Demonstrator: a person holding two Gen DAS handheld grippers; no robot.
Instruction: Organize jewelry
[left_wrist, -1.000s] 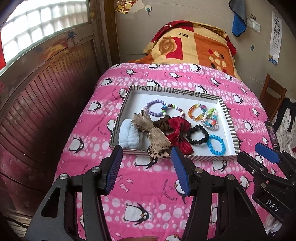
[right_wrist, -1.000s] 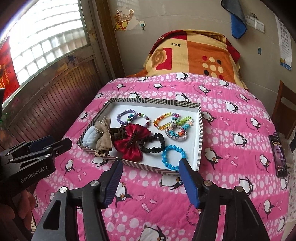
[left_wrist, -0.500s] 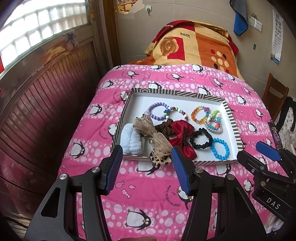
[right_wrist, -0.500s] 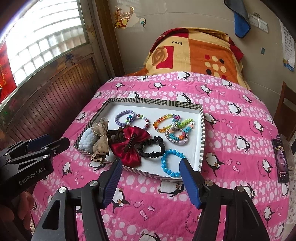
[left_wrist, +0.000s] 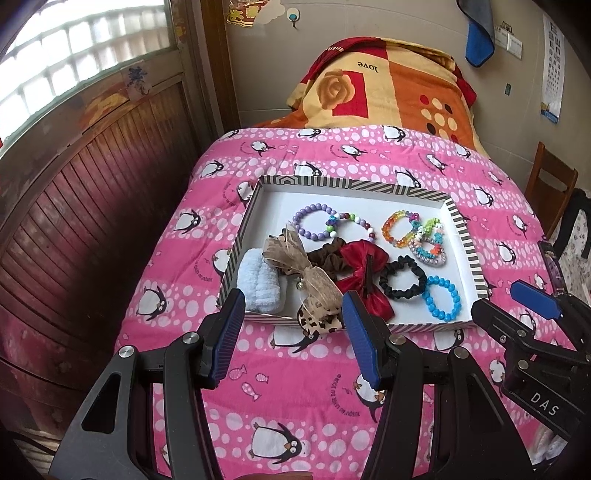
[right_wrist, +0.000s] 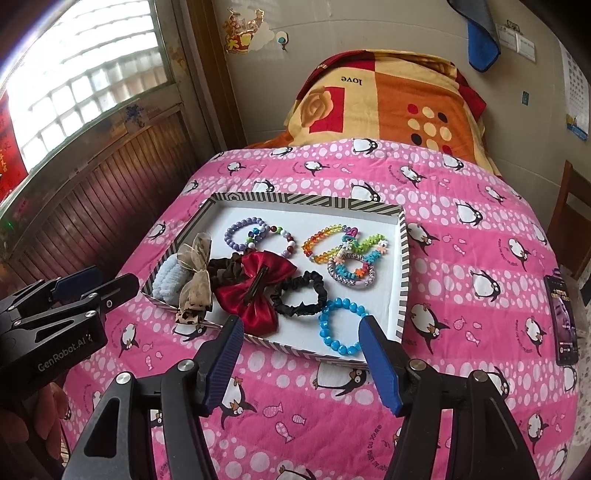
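One striped-rim tray (left_wrist: 466, 243) was laid on the pink penguin quilt (left_wrist: 369, 162), loaded with six bead bracelets, incl. a bright blue one (right_wrist: 341, 325), three scrunchies, a red satin bow (right_wrist: 260, 286), a tan ribbon bow (left_wrist: 306, 273) and a pale fluffy band (left_wrist: 258, 278). Both the left gripper (left_wrist: 293, 338) and the right gripper (right_wrist: 303, 363) were kept spread wide, nothing gripped, just short of the tray's near edge.

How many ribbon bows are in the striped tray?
2: a beige sheer bow at the tray's left front, and a red satin bow just to its right. The leopard-print piece beneath the beige one might be a third.
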